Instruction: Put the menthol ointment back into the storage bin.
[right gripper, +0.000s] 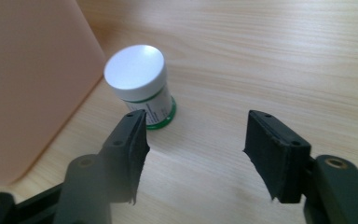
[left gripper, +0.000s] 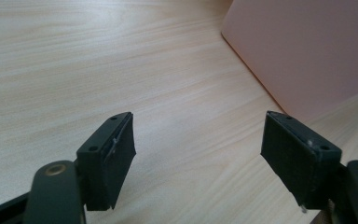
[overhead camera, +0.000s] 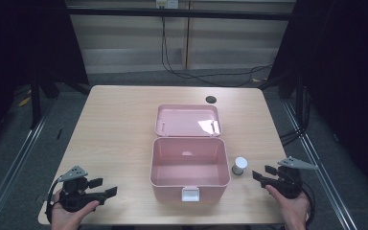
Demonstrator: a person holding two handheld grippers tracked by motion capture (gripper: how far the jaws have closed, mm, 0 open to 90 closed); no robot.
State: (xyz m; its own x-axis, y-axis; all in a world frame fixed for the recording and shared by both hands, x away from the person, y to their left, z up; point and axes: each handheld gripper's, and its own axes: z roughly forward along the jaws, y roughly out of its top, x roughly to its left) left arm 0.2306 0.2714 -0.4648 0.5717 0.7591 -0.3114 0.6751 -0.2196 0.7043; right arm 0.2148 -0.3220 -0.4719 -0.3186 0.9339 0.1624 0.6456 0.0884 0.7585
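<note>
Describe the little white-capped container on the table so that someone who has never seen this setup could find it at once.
Start at the open pink plastic box in the middle of the light wooden table. Just off its right wall, toward the right gripper, a small round white-capped bottle stands upright. It is the only loose item on the tabletop, and a green band rings its base.

surface: light wood-grain table [overhead camera: 115,134], rectangular with rounded corners
far edge: a small dark round hole [overhead camera: 211,99] sits just inside it, right of the middle
centre toward the near edge: open pink box [overhead camera: 189,175], its lid [overhead camera: 188,120] lying back flat toward the far edge
right of the box: small white-capped jar [overhead camera: 239,166] with a green base, standing upright, just beside the box's right wall
</note>
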